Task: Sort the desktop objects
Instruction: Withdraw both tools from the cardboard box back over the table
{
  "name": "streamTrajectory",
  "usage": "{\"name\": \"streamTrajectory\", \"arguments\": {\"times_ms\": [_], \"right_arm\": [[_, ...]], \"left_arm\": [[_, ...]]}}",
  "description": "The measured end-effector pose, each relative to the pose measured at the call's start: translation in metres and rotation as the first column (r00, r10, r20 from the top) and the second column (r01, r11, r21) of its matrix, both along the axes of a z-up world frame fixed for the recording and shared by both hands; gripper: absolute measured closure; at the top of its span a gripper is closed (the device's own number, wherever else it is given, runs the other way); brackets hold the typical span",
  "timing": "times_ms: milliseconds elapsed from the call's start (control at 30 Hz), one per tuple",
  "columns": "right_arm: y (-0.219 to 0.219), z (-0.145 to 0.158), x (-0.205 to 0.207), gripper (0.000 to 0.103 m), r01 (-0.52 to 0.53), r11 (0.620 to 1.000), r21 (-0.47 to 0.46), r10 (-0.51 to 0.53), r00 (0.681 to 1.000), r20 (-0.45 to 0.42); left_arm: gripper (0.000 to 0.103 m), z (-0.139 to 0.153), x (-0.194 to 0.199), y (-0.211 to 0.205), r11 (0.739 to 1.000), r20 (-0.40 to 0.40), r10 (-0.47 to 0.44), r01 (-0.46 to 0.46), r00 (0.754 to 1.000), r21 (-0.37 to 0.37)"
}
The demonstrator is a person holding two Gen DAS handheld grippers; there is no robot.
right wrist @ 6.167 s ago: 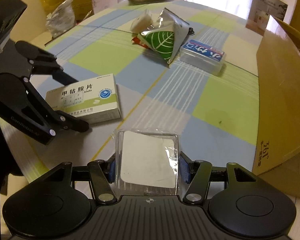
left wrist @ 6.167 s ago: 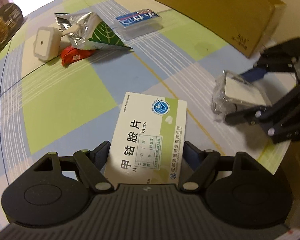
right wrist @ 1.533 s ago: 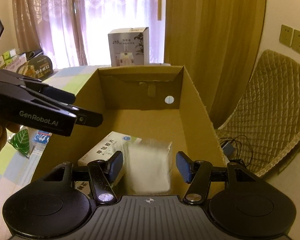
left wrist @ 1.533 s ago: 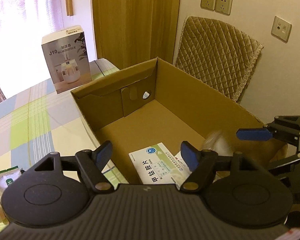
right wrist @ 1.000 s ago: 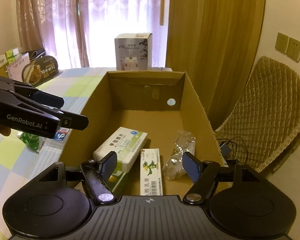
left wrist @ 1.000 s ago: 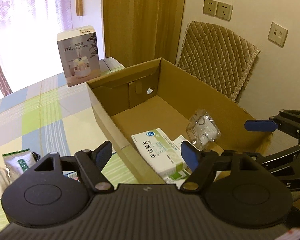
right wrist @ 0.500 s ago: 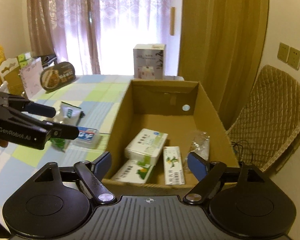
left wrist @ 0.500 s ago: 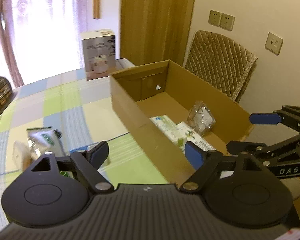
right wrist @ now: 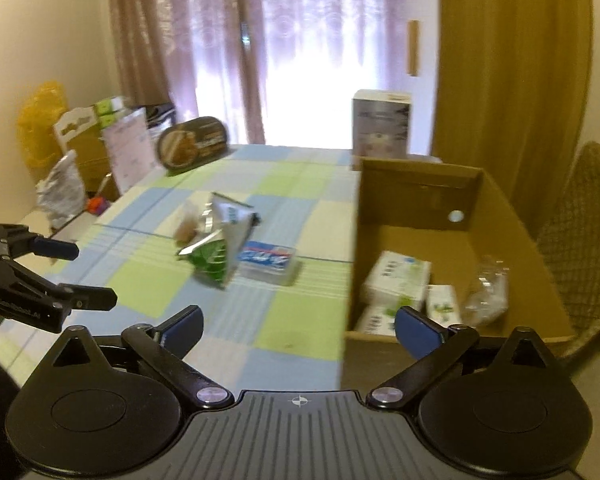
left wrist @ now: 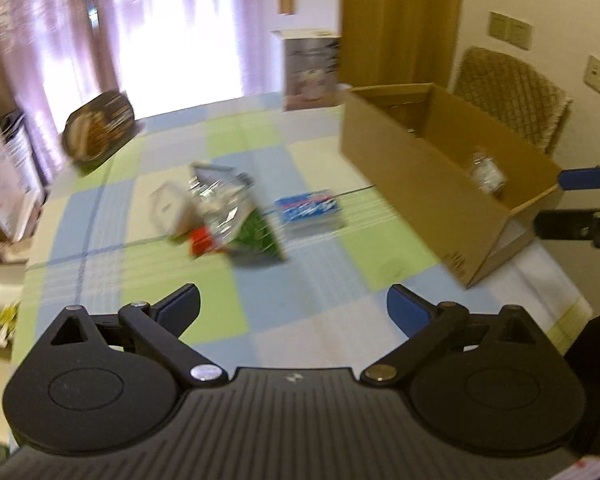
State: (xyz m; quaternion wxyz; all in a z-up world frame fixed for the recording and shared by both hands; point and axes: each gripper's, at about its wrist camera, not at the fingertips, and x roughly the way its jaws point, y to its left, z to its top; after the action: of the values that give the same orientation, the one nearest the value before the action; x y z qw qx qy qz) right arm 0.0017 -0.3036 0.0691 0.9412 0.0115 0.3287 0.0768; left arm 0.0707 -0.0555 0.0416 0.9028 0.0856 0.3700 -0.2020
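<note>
We hold both claws wide open and empty above the checked green, blue and cream cloth of the table (right wrist: 300, 320): the left claw (left wrist: 294, 306) faces the leftover pile, the right claw (right wrist: 298, 330) the near edge of the open brown cardboard box (right wrist: 512, 216), which appears to be where we gather the sorted goods. Inside lie white-and-green card medicine boxes (right wrist: 396, 274) and a crumpled clear plastic wrapper (right wrist: 486, 294). Left on the table are a creased silver-and-green foil pouch (right wrist: 216, 248), a flat blue-labelled clear plastic case (right wrist: 266, 262) just beside it, and a small red packet (left wrist: 200, 240) half under the pouch.
</note>
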Motion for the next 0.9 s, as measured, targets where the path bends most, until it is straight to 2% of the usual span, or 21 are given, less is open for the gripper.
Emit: {"name": "streamTrajectory", "arguments": {"times_ms": [200,367,500,700,900], "right_arm": [[0.029,-0.003,0.003,0.002,-0.092,0.996,-0.012,0.092,0.996,-0.010],[0.045,-0.008,0.010,0.002,-0.157,0.986,-0.053,0.156,0.987,-0.029],[0.052,-0.013,0.017,0.002,-0.210,0.973,-0.096,0.207,0.978,-0.042],[0.060,-0.021,0.033,0.002,-0.302,0.934,-0.193,0.294,0.953,-0.065],[0.062,-0.033,0.057,0.002,-0.359,0.902,-0.239,0.344,0.933,-0.101]], "left_arm": [[0.003,-0.014,-0.007,0.037,0.997,-0.043,0.072,-0.073,0.996,-0.011],[0.002,-0.019,-0.005,0.047,0.996,-0.048,0.089,-0.090,0.995,-0.009],[0.002,-0.020,0.000,0.047,0.997,-0.044,0.074,-0.074,0.996,-0.005],[0.002,-0.022,0.016,0.045,0.999,-0.044,0.037,-0.037,0.998,-0.011],[0.002,-0.030,0.035,0.045,1.000,-0.055,0.011,-0.011,0.998,-0.002]]}}
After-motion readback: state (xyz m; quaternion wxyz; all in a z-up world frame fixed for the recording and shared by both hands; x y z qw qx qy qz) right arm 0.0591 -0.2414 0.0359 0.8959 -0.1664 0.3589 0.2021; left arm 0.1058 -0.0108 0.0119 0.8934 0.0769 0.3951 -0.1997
